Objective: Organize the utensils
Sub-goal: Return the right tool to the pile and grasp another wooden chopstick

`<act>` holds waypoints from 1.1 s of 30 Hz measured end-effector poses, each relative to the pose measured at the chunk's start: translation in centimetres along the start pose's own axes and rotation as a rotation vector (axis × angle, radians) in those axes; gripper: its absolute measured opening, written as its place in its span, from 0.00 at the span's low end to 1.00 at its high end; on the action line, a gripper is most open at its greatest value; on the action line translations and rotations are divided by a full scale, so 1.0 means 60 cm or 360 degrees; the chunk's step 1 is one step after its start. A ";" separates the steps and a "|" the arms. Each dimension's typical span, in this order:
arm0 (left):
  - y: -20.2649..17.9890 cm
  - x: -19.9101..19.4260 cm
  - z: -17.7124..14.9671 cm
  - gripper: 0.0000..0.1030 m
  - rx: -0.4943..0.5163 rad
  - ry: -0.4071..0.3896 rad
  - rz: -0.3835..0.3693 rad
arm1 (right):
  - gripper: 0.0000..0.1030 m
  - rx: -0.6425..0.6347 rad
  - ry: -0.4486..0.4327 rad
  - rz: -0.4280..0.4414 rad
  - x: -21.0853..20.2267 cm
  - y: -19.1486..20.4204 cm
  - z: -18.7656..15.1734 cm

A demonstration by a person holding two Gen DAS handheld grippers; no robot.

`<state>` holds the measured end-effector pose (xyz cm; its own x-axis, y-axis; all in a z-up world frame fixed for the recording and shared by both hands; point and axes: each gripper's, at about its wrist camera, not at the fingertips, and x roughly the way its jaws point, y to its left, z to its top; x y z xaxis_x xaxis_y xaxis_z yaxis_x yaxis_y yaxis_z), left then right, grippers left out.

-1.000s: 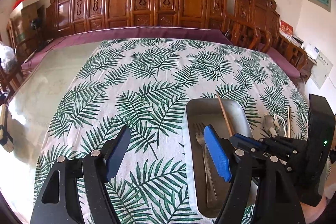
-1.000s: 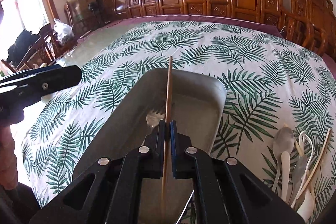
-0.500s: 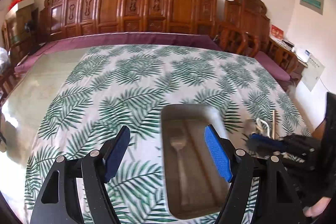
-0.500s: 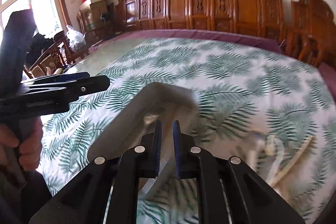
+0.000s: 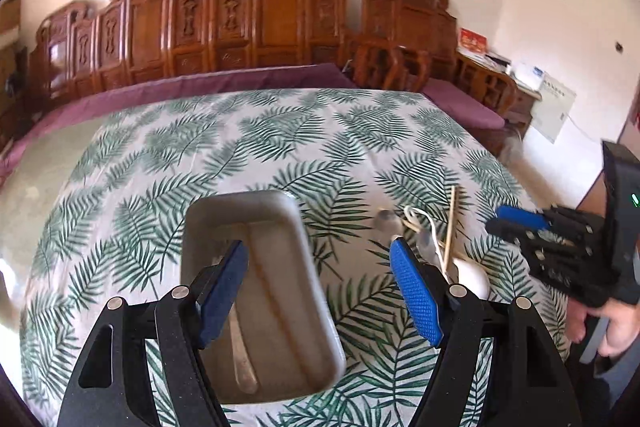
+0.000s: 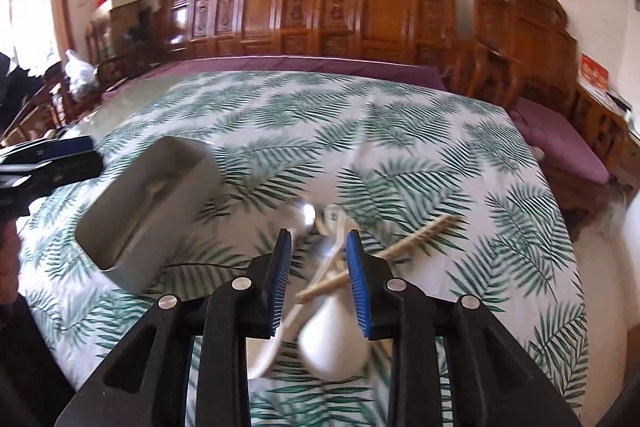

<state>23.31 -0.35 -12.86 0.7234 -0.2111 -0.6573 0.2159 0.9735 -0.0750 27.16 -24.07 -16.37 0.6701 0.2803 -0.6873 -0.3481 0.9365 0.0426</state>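
Observation:
A grey metal tray lies on the leaf-print tablecloth and holds a fork and a wooden chopstick. To its right is a loose pile of utensils: a white spoon, metal spoons and wooden chopsticks. My left gripper hangs open over the tray's right side with nothing between its pads. My right gripper hovers above the pile, its jaws opening, nothing pressed between them; in the left wrist view it shows at the right.
Carved wooden chairs line the far side of the table, with more at the right. A person's hand holds the right gripper at the table's right edge. The tablecloth beyond the tray lies bare.
The right gripper let go of the chopstick into the tray, swung right to above the utensil pile and has begun opening. The left gripper shifted right, so the tray now sits under it.

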 end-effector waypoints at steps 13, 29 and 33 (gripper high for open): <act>-0.058 0.030 -0.026 0.68 0.0049 0.0061 -0.0080 | 0.30 0.0297 0.0153 -0.0071 0.114 -0.097 -0.025; -0.086 0.052 -0.042 0.68 0.0119 0.0118 -0.0085 | 0.30 0.0516 0.0315 -0.0248 0.188 -0.134 -0.018; -0.085 0.053 -0.042 0.68 0.0120 0.0121 -0.0080 | 0.20 0.0539 0.0351 -0.0269 0.180 -0.128 -0.023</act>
<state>22.83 -5.76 -16.44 0.6593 -0.2498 -0.7092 0.3017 0.9518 -0.0547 36.18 -28.53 -25.14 0.5305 0.0999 -0.8418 0.0137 0.9919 0.1264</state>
